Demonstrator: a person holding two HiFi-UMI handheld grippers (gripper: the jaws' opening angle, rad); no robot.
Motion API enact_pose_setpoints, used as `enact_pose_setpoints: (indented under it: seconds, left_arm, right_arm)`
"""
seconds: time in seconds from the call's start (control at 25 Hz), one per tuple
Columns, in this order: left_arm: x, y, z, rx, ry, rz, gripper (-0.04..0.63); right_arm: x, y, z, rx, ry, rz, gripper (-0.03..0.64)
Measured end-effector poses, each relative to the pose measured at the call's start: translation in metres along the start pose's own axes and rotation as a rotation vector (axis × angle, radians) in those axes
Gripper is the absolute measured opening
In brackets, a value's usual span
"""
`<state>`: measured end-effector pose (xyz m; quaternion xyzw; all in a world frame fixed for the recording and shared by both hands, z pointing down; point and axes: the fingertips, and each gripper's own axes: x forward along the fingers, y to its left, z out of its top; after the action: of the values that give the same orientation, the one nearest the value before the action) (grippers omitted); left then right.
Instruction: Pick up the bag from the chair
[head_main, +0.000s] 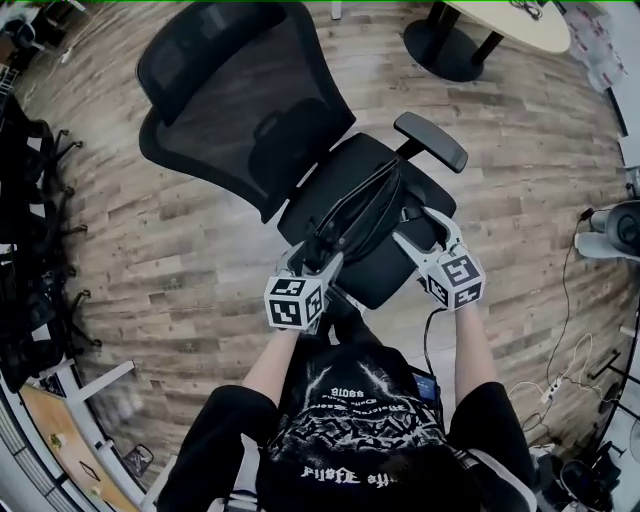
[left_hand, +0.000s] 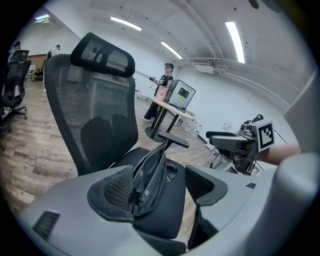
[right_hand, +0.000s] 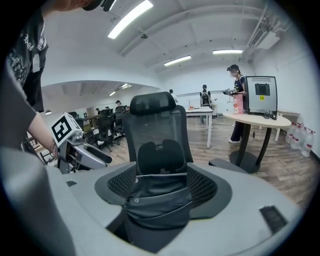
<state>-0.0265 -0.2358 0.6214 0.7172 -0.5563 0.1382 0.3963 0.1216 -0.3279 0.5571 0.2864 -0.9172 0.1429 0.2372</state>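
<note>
A black bag stands on the seat of the black office chair. My left gripper is at the bag's near end. In the left gripper view the bag shows edge-on between the jaws. It rests against the left pad, with a gap to the right pad; this gripper is open. My right gripper comes in from the right side. In the right gripper view the bag's flat face fills the space between the two spread pads, so that gripper also looks open.
The chair's backrest and right armrest flank the seat. A round table base stands behind on the wood floor. Cables lie at the right, more chairs at the left. A person stands by a far table.
</note>
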Motion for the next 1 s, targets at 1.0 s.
enact_pose_setpoints:
  seconds: [1.0]
  left_arm:
    - [0.107, 0.056, -0.024, 0.046, 0.258, -0.024, 0.333]
  right_arm:
    - [0.141, -0.078, -0.028, -0.735, 0.568, 0.281, 0.331]
